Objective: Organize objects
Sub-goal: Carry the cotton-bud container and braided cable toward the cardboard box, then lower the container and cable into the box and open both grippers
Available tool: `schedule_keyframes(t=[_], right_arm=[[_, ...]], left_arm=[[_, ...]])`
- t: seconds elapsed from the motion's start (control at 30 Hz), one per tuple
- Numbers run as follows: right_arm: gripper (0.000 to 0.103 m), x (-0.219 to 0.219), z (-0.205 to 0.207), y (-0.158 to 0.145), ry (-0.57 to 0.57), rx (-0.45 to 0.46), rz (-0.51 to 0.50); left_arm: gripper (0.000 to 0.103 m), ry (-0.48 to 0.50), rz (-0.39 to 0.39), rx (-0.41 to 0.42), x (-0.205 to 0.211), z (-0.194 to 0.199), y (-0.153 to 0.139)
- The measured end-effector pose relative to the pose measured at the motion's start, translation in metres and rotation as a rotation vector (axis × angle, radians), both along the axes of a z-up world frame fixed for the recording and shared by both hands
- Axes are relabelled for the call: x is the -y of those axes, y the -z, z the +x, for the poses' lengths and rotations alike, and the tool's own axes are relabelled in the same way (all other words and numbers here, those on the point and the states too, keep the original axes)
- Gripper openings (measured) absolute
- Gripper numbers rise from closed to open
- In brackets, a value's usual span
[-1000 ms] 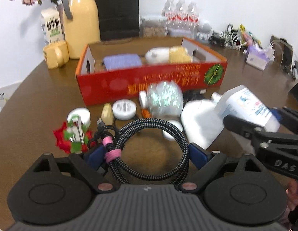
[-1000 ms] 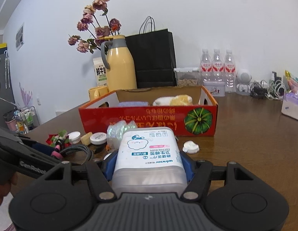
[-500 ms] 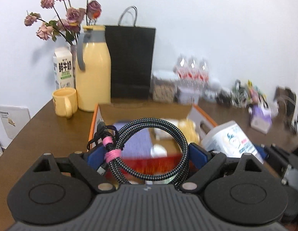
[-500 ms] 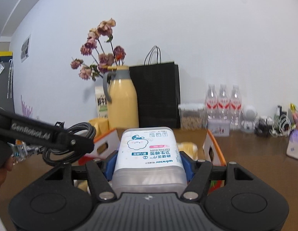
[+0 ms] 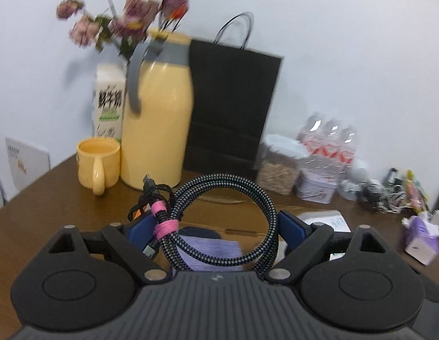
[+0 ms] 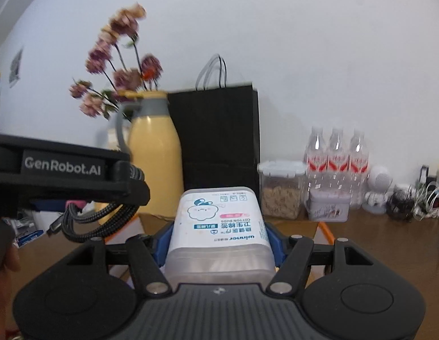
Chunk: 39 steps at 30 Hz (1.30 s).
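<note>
L jaws: wide, pads pinching cable (image 5: 223,223) coil across its width so loop stays flat.
R jaws: mid-width, clamped on swab box (image 6: 219,235) sides, label up.
Below jaws: carton (image 5: 242,223) w/ purple pad, prob. drop spot.
Beyond: jug (image 5: 158,113), bag on desk (image 5: 49,198).

Home/office rm: wood table (image 5: 43,198), thermos (image 5: 157,119), flowers (image 5: 126,25).

Mug (image 5: 98,162) left of jug (image 5: 158,119), bag (image 5: 230,107) right.

Braided fabric cable (image 5: 225,221), glossy plastic box (image 6: 219,232), polished wooden table (image 5: 49,198).
</note>
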State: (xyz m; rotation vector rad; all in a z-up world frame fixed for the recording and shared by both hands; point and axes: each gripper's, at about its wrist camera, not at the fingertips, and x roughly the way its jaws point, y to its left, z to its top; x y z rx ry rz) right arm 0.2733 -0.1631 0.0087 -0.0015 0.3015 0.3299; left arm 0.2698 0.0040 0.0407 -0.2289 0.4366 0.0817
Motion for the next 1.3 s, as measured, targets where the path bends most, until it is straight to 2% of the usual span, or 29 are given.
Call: schedule_keyframes(t=[0.13,0.2,0.43,0.57,0.6,0.63,0.7,1.03,1.3], right_arm=[[0.064,-0.003,0.018,0.023,0.011,-0.078,-0.029],[0.065,-0.002,0.023,0.028,0.009,-0.099,-0.027],[0.065,-0.002,0.021,0.033,0.004,-0.107,-0.048],[0.066,-0.001,0.018,0.032,0.011,-0.114,-0.063],[0.074,0.000,0.017,0.032,0.013,-0.115,-0.061],[0.090,0.001,0.017,0.032,0.017,-0.113,-0.060],[0.103,0.002,0.015,0.031,0.024,-0.102,-0.059],[0.103,0.004,0.005,0.022,0.013,-0.079,-0.054],[0.103,0.007,-0.021,-0.004,0.000,-0.018,-0.065]], left_arm=[[0.092,-0.001,-0.001,-0.069,-0.007,0.017,0.023],[0.092,-0.002,-0.002,-0.075,-0.009,0.018,0.030],[0.094,-0.002,0.062,-0.093,0.003,0.016,0.039],[0.097,-0.009,0.064,-0.083,0.004,0.014,0.039],[0.103,-0.011,0.062,-0.077,0.004,0.013,0.039],[0.103,-0.016,0.062,-0.064,0.004,0.012,0.038],[0.103,-0.030,0.071,-0.045,0.005,0.008,0.035],[0.103,-0.023,0.059,0.010,0.007,-0.005,0.022],[0.103,-0.002,0.059,0.050,0.009,-0.031,0.002]])
